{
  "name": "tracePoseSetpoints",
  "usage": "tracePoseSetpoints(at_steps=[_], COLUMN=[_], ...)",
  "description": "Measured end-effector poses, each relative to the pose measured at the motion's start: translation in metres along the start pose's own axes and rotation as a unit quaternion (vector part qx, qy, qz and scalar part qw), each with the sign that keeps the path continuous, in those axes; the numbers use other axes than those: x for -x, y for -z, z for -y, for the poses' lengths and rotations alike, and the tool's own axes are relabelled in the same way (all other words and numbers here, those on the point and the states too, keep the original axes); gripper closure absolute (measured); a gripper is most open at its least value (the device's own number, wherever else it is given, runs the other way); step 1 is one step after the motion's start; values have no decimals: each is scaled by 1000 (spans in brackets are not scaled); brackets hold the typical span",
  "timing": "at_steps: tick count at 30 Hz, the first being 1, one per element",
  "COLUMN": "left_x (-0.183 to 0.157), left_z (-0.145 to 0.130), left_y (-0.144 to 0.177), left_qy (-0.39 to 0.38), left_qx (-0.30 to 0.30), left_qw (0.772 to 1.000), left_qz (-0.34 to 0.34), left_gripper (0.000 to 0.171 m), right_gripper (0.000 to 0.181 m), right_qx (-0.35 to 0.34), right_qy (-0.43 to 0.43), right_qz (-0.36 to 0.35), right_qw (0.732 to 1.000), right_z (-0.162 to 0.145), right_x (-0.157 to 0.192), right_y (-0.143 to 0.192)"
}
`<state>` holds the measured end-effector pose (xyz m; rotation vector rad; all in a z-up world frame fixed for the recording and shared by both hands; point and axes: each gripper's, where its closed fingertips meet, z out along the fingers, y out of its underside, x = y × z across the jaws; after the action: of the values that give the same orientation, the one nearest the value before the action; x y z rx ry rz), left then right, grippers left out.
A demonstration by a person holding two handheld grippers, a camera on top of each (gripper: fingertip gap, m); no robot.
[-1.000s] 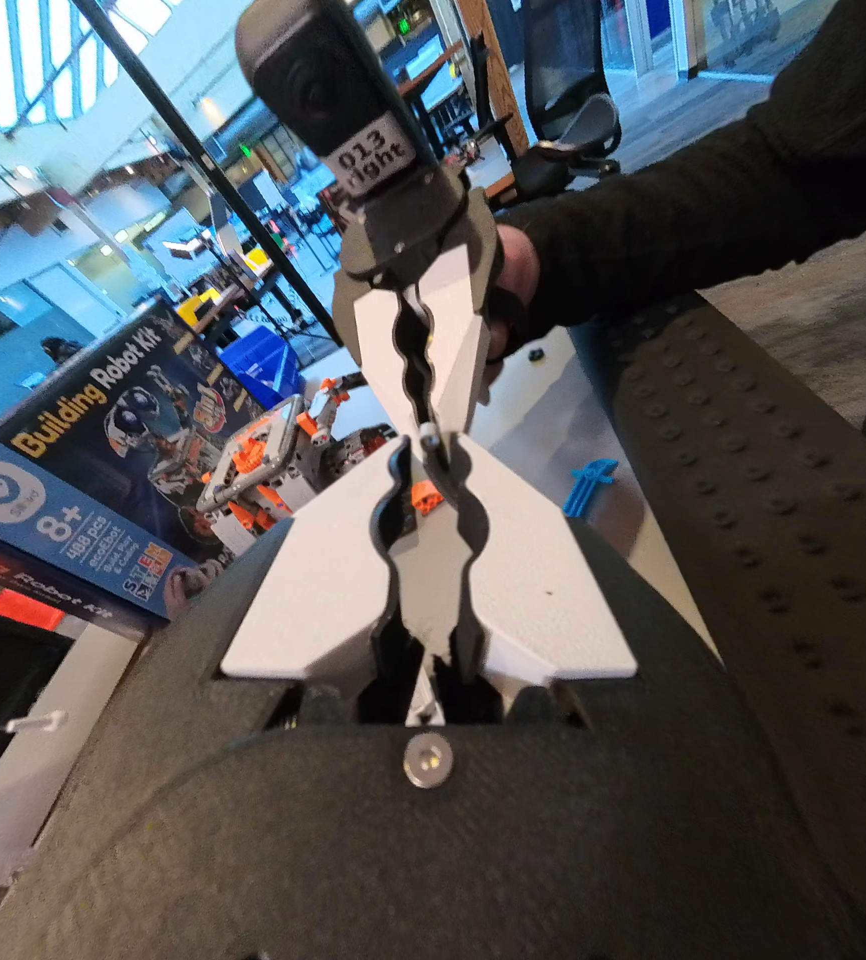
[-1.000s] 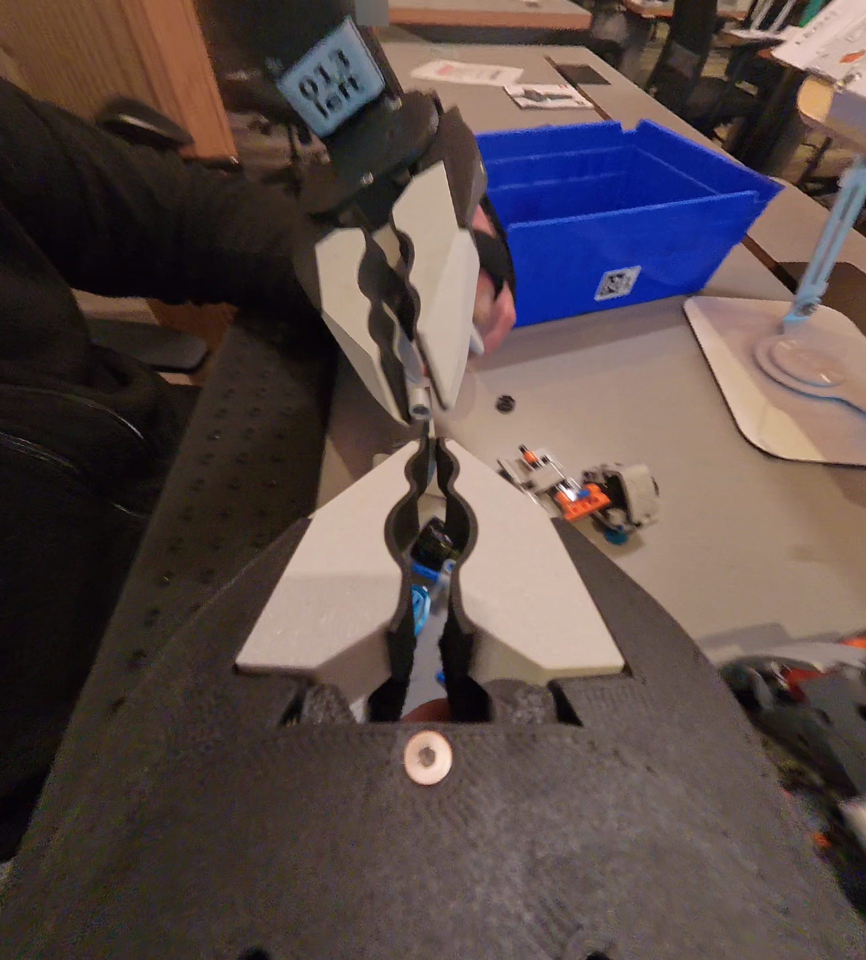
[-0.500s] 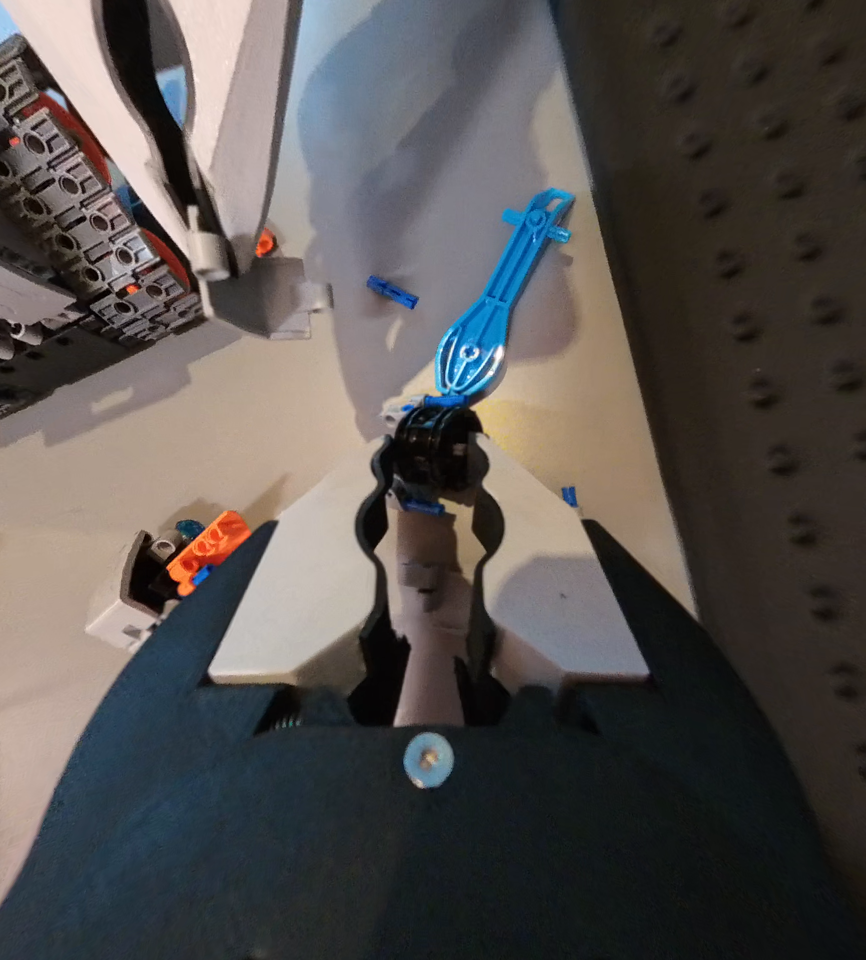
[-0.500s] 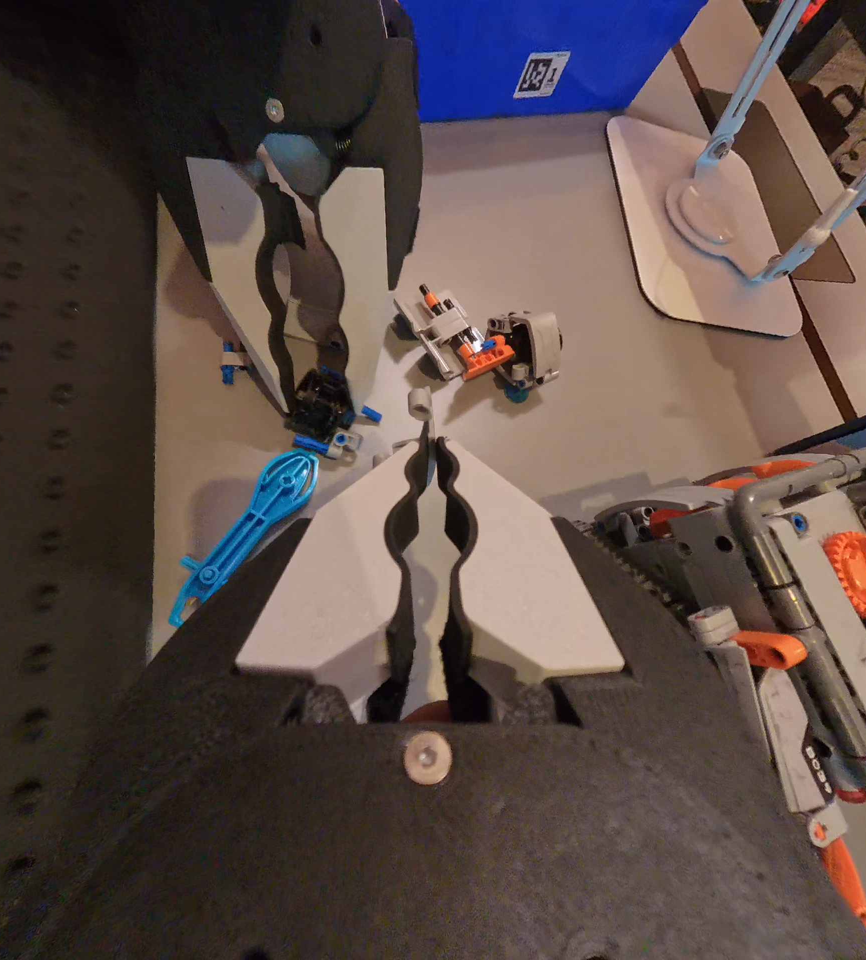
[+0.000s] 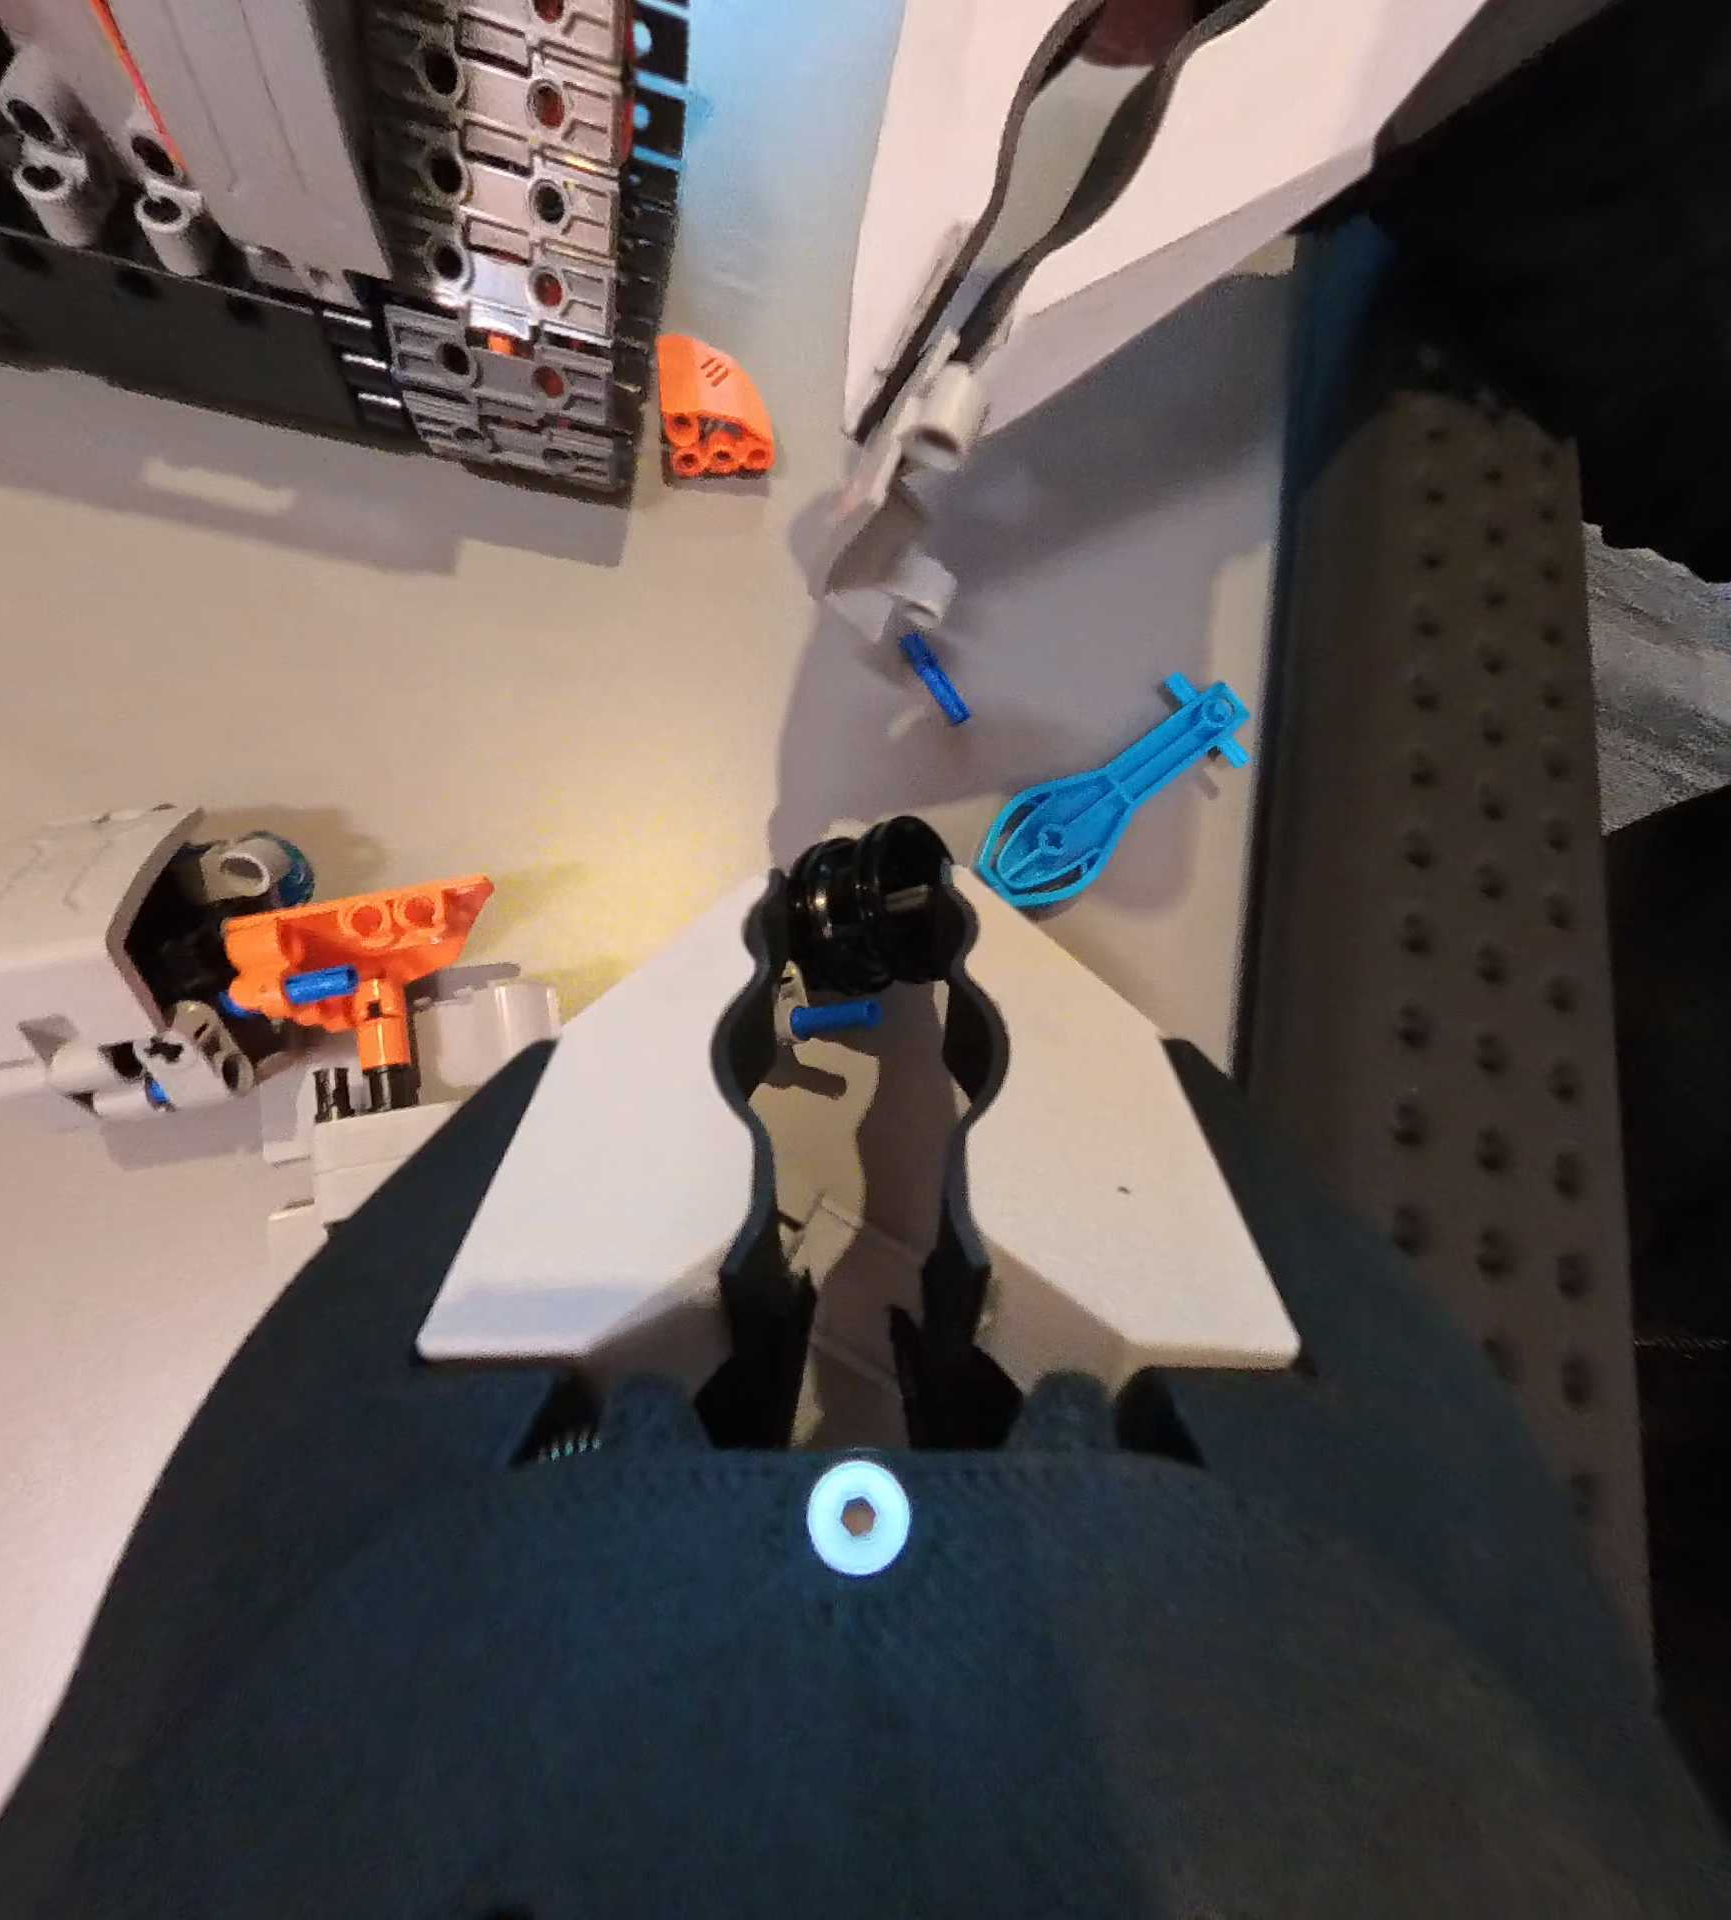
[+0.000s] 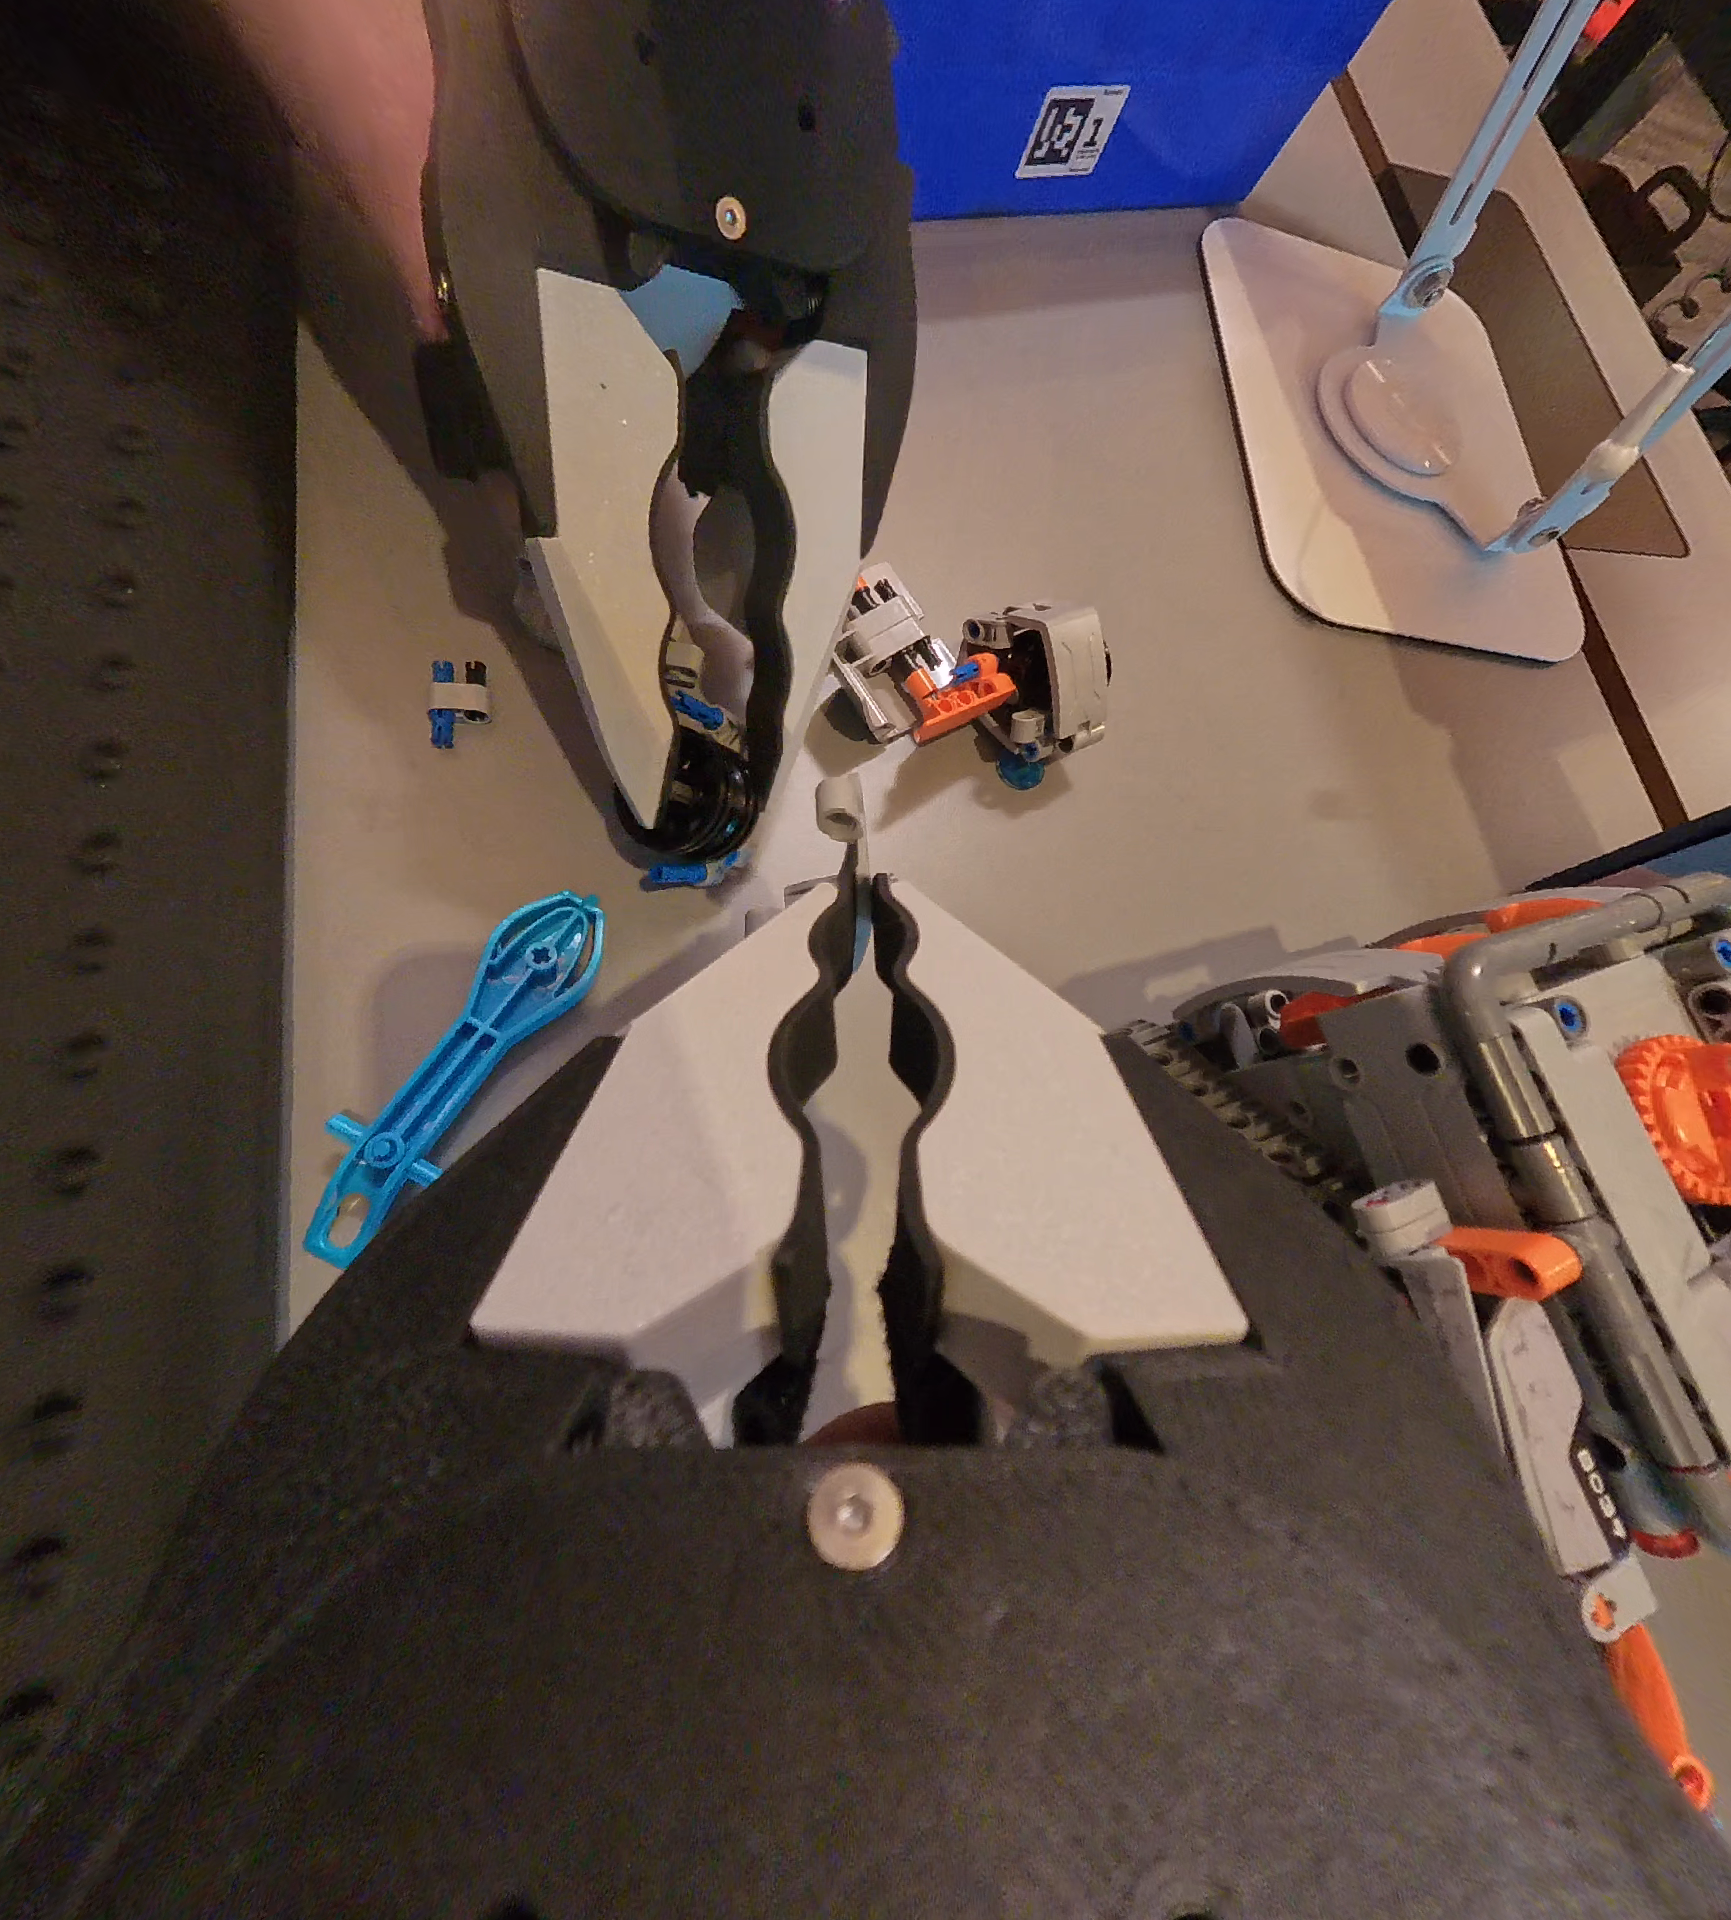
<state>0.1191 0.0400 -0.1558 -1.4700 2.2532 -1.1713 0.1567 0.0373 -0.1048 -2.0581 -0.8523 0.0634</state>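
Note:
My left gripper (image 5: 863,902) points down at the grey table (image 5: 528,675), shut on a black wheel piece (image 5: 876,925) with a blue pin (image 5: 835,1016) on it. It also shows in the right wrist view (image 6: 710,805), just above the table. My right gripper (image 6: 861,883) is shut on a small grey connector (image 6: 840,805) that sticks out past its tips. It shows in the left wrist view (image 5: 928,431), close beyond the wheel. A blue spatula-shaped tool (image 5: 1110,800) lies beside both grippers; it also shows in the right wrist view (image 6: 466,1049).
A small grey and orange sub-assembly (image 5: 217,966) lies on the table. A large grey and orange brick-built robot (image 6: 1567,1195) stands at the right. A blue bin (image 6: 1100,83) and a white lamp base (image 6: 1391,447) are behind. A black perforated mat (image 6: 61,831) borders the table. My hands' fingertips stand some 7 centimetres from each other.
A second ago both grippers were raised, tip to tip. Both have since tilted down to the table, and my left gripper has closed on the black wheel piece.

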Motion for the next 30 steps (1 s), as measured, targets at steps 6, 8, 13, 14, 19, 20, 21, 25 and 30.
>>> tracePoseSetpoints(at_steps=[6,8,13,14,19,20,21,25,30], left_x=[-9,-19,-9,-12,-1,-2,-3,1,16], left_z=[-9,-17,-10,-9,-27,-29,-30,-29,11], left_y=[10,14,26,25,10,6,2,-4,9], left_qy=[-67,-99,-169,-179,-204,-206,-207,-207,-164], left_qx=[20,41,65,73,179,186,187,179,36], left_qw=[997,994,983,981,962,961,960,962,983], left_qz=[19,2,31,17,-2,-13,-19,1,75], left_gripper=[122,119,117,118,113,117,126,134,138], right_gripper=[181,181,181,181,181,181,181,181,181], right_qx=[4,5,12,15,12,11,10,9,-5], right_qy=[6,9,16,18,21,21,21,21,-3], right_qz=[-3,-4,-1,-1,1,2,2,4,-9], right_qw=[1000,1000,1000,1000,1000,1000,1000,1000,1000], right_z=[-1,-1,-2,-3,-2,-2,-2,-1,4], right_x=[0,1,3,4,5,5,5,7,0], right_y=[1,1,-1,-2,-2,-2,-2,-2,1])
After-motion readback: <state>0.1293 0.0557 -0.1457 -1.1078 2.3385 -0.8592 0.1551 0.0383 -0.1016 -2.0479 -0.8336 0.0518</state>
